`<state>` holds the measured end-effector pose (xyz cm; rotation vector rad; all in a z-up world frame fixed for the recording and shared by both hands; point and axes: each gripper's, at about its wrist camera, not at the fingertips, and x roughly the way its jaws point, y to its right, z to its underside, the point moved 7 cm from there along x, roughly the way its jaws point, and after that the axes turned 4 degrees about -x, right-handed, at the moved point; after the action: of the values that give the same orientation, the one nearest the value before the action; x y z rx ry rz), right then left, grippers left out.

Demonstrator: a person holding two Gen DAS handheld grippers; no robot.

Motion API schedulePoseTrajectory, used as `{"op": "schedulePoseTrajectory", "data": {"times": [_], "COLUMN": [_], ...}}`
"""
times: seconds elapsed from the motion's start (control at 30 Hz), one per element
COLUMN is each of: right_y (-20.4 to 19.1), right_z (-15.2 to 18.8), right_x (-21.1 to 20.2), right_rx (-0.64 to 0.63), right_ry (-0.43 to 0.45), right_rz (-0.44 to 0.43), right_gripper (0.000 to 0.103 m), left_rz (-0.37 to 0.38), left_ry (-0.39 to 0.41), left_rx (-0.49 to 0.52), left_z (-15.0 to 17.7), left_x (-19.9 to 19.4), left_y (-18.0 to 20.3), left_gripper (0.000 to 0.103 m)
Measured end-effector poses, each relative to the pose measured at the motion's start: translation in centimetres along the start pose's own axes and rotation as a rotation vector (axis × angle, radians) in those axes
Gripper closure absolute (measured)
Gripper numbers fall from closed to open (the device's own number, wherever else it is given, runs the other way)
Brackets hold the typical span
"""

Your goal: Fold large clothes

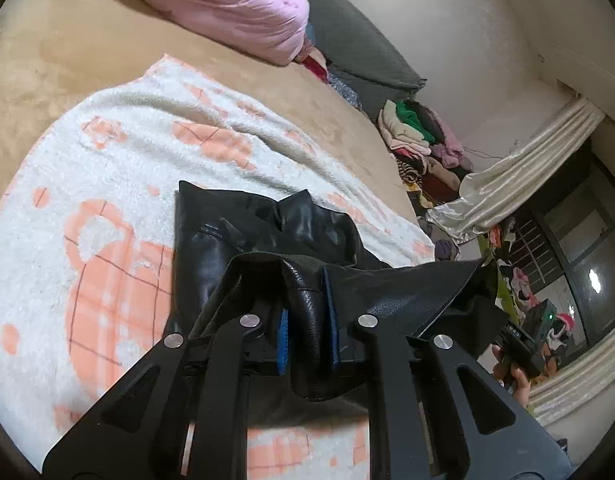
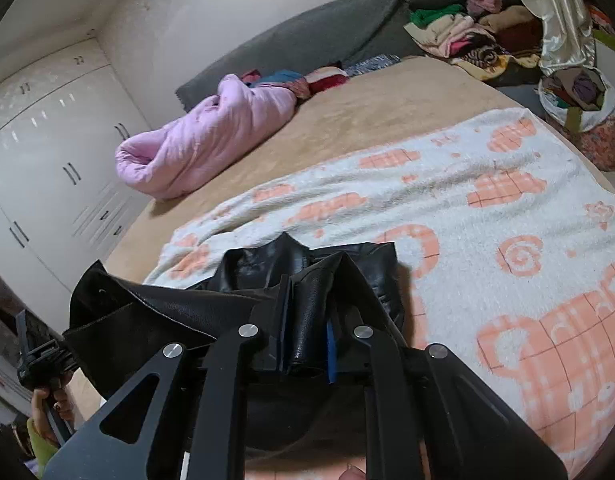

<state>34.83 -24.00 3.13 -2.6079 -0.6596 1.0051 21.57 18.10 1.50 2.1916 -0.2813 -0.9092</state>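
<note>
Black leather garment (image 1: 243, 240) lies partly on the white-and-peach blanket (image 1: 107, 152) spread over your tan bed (image 1: 47, 52), its near edge lifted off it; you have your left tool (image 1: 309, 320) clamped on one rolled fold and your right tool (image 2: 309, 312) clamped on another, blue pads pressed against the leather on both. What kind of garment it is you cannot tell, since the linkages cover its near half and the rest is bunched. From the left wrist your right hand (image 1: 515, 376) shows only as fingers at the frame edge; from the right wrist your left hand (image 2: 47, 404) is mostly cut off. A pink quilt (image 2: 203, 140) sits well apart, and the clothes pile (image 2: 475, 32) beyond the bed is too jumbled to sort out
</note>
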Motion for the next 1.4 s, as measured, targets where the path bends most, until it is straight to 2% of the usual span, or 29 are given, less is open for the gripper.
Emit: {"op": "schedulePoseTrajectory", "data": {"times": [0.37, 0.47, 0.5, 0.53, 0.57, 0.7, 0.9, 1.0, 1.1, 1.17, 1.33, 1.37, 1.4], "right_y": [1.6, 1.7, 1.8, 1.8, 1.8, 2.1, 1.2, 0.7, 0.5, 0.6, 1.5, 1.7, 2.0], "right_z": [0.0, 0.2, 0.3, 0.3, 0.3, 0.1, 0.7, 1.3, 1.7, 2.0, 2.0, 2.0, 2.0], "right_x": [4.4, 5.3, 5.6, 5.8, 5.8, 6.1, 6.8, 7.8, 8.9, 9.8, 12.5, 12.9, 13.3], "right_rx": [0.005, 0.001, 0.001, 0.004, 0.011, 0.013, -0.095, -0.188, -0.274, -0.318, -0.372, -0.370, -0.359], "right_ry": [-0.069, -0.083, -0.085, -0.084, -0.077, -0.050, -0.050, -0.071, -0.095, -0.111, -0.146, -0.150, -0.154], "right_rz": [0.059, 0.067, 0.065, 0.065, 0.056, 0.054, 0.096, 0.146, 0.203, 0.234, 0.295, 0.298, 0.290], "right_gripper": [0.087, 0.081, 0.074, 0.056, 0.051, 0.042, 0.037, 0.037, 0.037, 0.037, 0.038, 0.039, 0.050], "left_rz": [-0.032, -0.017, -0.013, -0.008, 0.000, 0.024, -0.026, -0.110, -0.189, -0.280, -0.397, -0.413, -0.437], "left_ry": [-0.034, -0.038, -0.040, -0.043, -0.045, -0.043, 0.064, 0.103, 0.077, 0.048, 0.013, 0.015, 0.025], "left_rx": [-0.020, -0.023, -0.019, -0.018, -0.017, 0.001, 0.033, 0.101, 0.159, 0.222, 0.357, 0.376, 0.405], "left_z": [-0.9, -1.0, -1.0, -1.0, -1.0, -1.0, -1.5, -2.1, -1.9, -1.7, -1.0, -0.9, -0.8], "left_x": [3.3, 3.7, 3.9, 4.0, 4.0, 4.0, 2.4, 1.8, 3.0, 4.8, 8.3, 8.6, 8.9], "left_y": [-2.5, -3.0, -3.0, -3.0, -3.0, -2.4, -2.5, -2.5, -2.9, -3.4, -3.2, -3.3, -3.3], "left_gripper": [0.093, 0.090, 0.090, 0.089, 0.084, 0.074, 0.065, 0.063, 0.056, 0.056, 0.056, 0.062, 0.068]}}
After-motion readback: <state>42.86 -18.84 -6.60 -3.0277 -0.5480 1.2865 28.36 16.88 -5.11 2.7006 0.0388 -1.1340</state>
